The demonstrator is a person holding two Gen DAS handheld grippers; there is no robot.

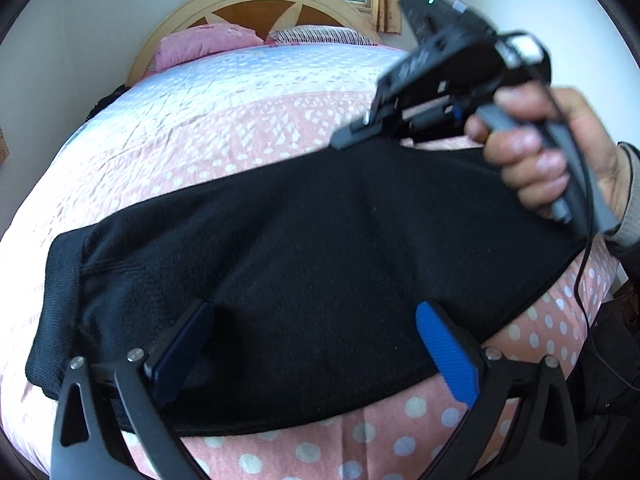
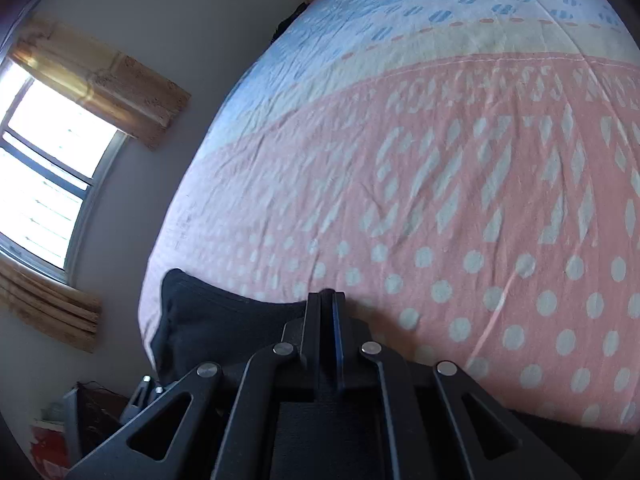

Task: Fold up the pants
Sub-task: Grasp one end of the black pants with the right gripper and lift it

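Black pants lie folded in a wide band across the pink dotted bedspread. My left gripper hovers over their near half, wide open, its blue pads apart with only fabric below them. A person's hand holds my right gripper, whose tip meets the pants' far edge. In the right wrist view the right gripper is shut, pinching that edge of the pants, which spread off to the left.
A pink pillow and a striped pillow lie against the wooden headboard. A window with curtains is on the wall beside the bed. A black cable hangs from the right gripper.
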